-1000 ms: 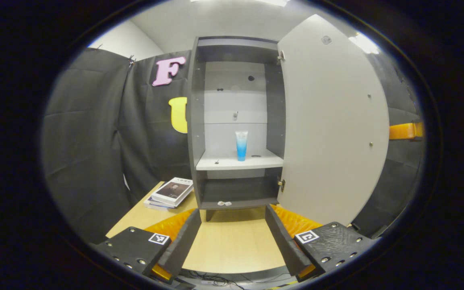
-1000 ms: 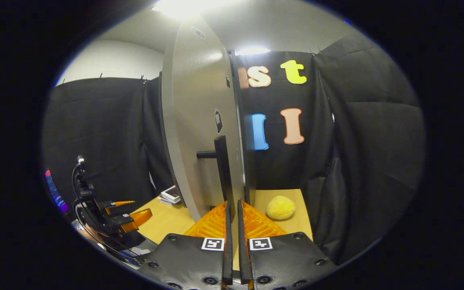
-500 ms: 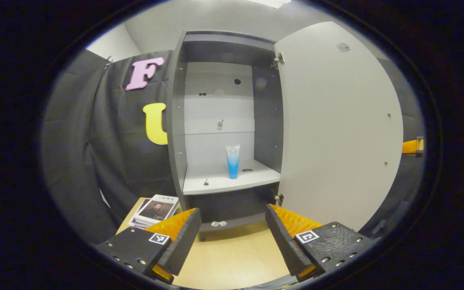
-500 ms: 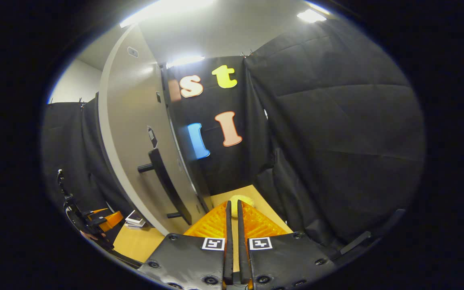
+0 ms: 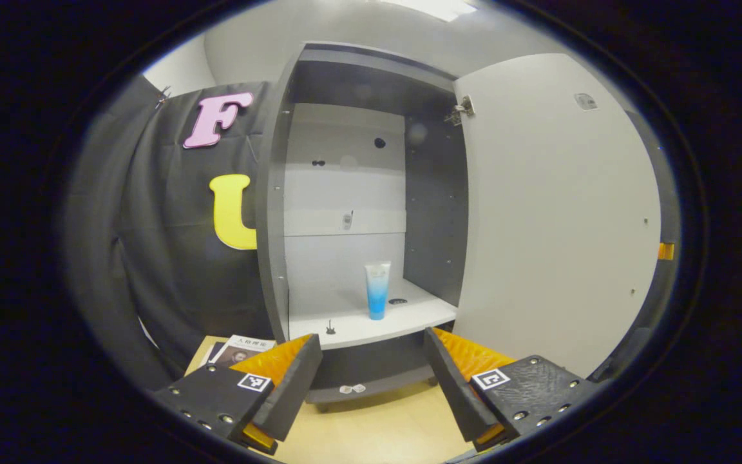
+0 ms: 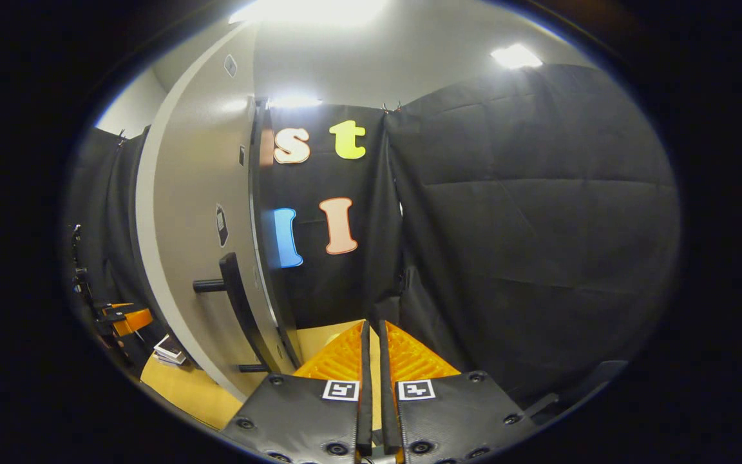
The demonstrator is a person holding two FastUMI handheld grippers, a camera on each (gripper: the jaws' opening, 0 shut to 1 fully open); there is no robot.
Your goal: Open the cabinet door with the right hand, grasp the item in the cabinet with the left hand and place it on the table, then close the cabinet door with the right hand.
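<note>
While the tall grey cabinet (image 5: 274,212) stands on the pale wooden table (image 5: 377,432) with its flat grey door (image 5: 558,212) swung wide, a blue-and-clear squeeze tube (image 5: 377,290) is seen upright on the white shelf (image 5: 358,325) inside. The left gripper (image 5: 371,377) is held before that shelf, its fingers spread apart and touching nothing. The right gripper (image 6: 372,361) is held beside the door's black bar handle (image 6: 232,290), fingers pressed together, empty.

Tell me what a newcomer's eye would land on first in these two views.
First the tall grey cabinet with its pale door swung wide open, and the small blue-and-white squeeze tube standing upright, alone on the white shelf. The left hand-held gripper is spread open, pointing toward that shelf from below. In the right gripper view, the right hand-held gripper is closed, beside the door's dark bar handle.
</note>
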